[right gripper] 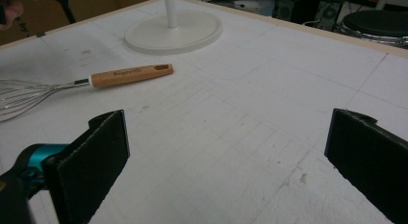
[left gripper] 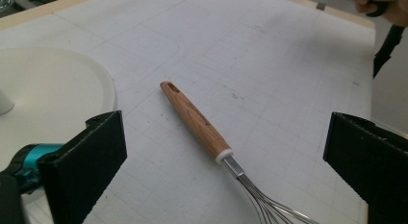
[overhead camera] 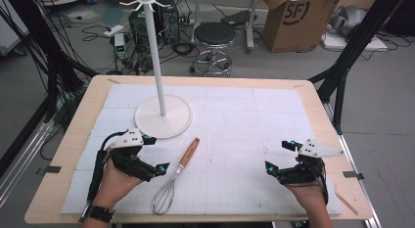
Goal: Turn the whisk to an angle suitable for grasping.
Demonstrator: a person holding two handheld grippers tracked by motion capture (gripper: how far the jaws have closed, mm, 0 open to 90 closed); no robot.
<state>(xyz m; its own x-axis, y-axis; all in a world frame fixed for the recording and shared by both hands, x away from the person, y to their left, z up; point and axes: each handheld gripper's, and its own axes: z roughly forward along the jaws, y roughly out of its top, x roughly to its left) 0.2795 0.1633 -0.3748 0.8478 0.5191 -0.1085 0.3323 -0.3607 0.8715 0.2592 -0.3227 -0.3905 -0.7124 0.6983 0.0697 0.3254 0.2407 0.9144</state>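
1. I see a whisk lying flat on the white gridded mat that covers the wooden table. Its wooden handle points away from me toward the white stand, and its wire loops lie near the table's front edge.
2. My left gripper sits just to the left of the whisk, low over the mat. Its jaws are spread wide and hold nothing.
3. In the left gripper view the handle runs diagonally across the gap between the two black jaws, ahead of them, with the wire end nearest the camera. Neither jaw touches it.
4. The handle has a slot near its far end and a white collar where the metal shaft begins.
5. The round white base of the stand lies just beyond the left gripper, close to the handle's tip but apart from it.
6. My right gripper rests on the right side of the mat, well apart from the whisk. Its jaws are also wide apart and empty.
7. In the right gripper view the whisk lies off to the upper left, beyond the left-hand jaw and outside the gap, with the stand's base farther behind it.
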